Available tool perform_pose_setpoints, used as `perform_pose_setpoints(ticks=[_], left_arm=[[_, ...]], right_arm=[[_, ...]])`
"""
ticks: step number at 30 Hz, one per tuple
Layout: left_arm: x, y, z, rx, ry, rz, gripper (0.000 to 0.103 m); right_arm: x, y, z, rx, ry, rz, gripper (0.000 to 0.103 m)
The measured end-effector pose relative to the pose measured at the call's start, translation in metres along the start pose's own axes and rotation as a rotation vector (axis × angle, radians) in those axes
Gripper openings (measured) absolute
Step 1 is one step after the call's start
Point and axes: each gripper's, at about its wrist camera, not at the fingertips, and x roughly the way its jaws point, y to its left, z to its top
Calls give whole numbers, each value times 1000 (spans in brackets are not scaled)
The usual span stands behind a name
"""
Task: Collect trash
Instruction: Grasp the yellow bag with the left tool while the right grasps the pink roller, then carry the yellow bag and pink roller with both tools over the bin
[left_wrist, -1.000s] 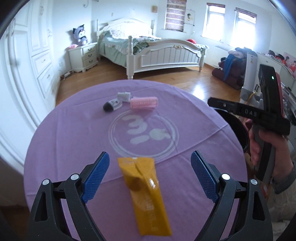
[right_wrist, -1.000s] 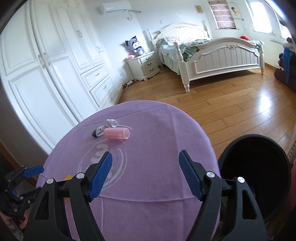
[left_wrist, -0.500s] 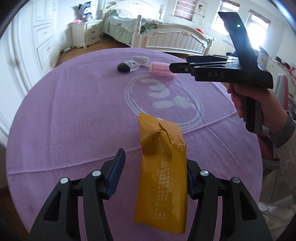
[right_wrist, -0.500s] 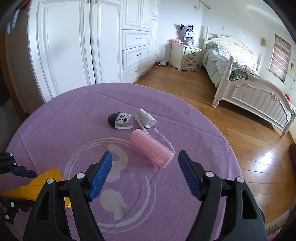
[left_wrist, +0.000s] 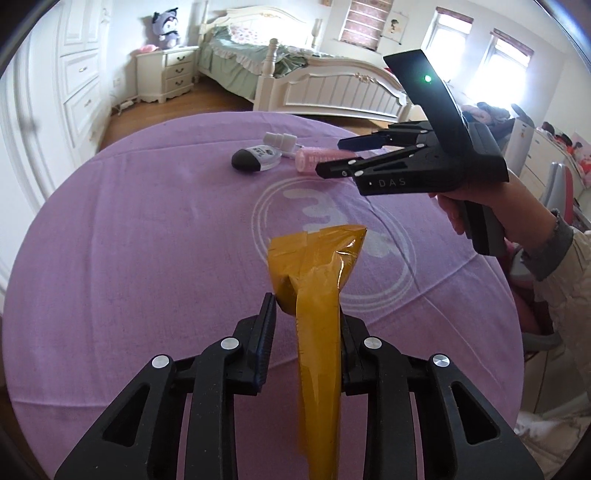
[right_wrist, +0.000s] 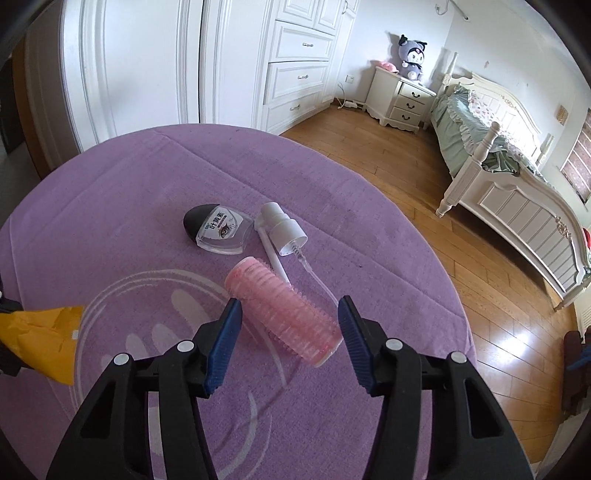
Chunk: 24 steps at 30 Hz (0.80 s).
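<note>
A yellow packet (left_wrist: 317, 266) lies on the purple tablecloth (left_wrist: 147, 240). My left gripper (left_wrist: 306, 306) is closing on it; the pads squeeze its sides and its far end buckles upward. The same packet (right_wrist: 40, 332) shows at the left edge of the right wrist view. A pink hair roller (right_wrist: 280, 306) lies slantwise between the fingers of my right gripper (right_wrist: 289, 304), whose jaws are closing, with gaps on both sides. In the left wrist view the right gripper (left_wrist: 330, 157) hangs over the roller (left_wrist: 310, 157), held by a person's hand (left_wrist: 480, 199).
Just beyond the roller lie a small bottle with a black cap (right_wrist: 218, 229) and a white spray pump (right_wrist: 280, 229) with its thin tube. White wardrobes (right_wrist: 147, 74), a nightstand (right_wrist: 402, 99) and a bed (right_wrist: 517, 192) stand on the wooden floor around the table.
My left jaws closed from wide open onto the yellow packet, which crumpled upward. My right gripper swung from beside the black bin across to the pink roller, and its jaws narrowed.
</note>
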Motion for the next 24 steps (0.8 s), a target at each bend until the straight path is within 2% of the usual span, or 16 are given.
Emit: perform_pose_setpoints(ticks=[2, 5, 6, 8, 14, 17, 20, 24], left_arm=[[0, 3, 5, -13, -12, -6, 28], [-2, 4, 12, -13, -31, 4, 28], [-2, 6, 13, -16, -35, 6, 28], [-4, 8, 16, -23, -43, 15, 28], [-3, 18, 21, -62, -41, 29, 28], [-6, 21, 22, -65, -51, 38, 28], [-10, 20, 25, -63, -66, 50, 28], [-13, 13, 36, -48, -93, 50, 28]], right_arm=[[1, 2, 1, -21, 7, 11, 54], [-1, 7, 6, -36, 30, 35, 44], [-3, 9, 7, -38, 47, 46, 43], [-7, 14, 9, -34, 71, 122, 44], [3, 24, 17, -22, 61, 127, 46], [5, 28, 14, 7, 53, 187, 34], [-6, 19, 6, 97, 3, 214, 31], [-38, -4, -18, 334, -142, 284, 30]])
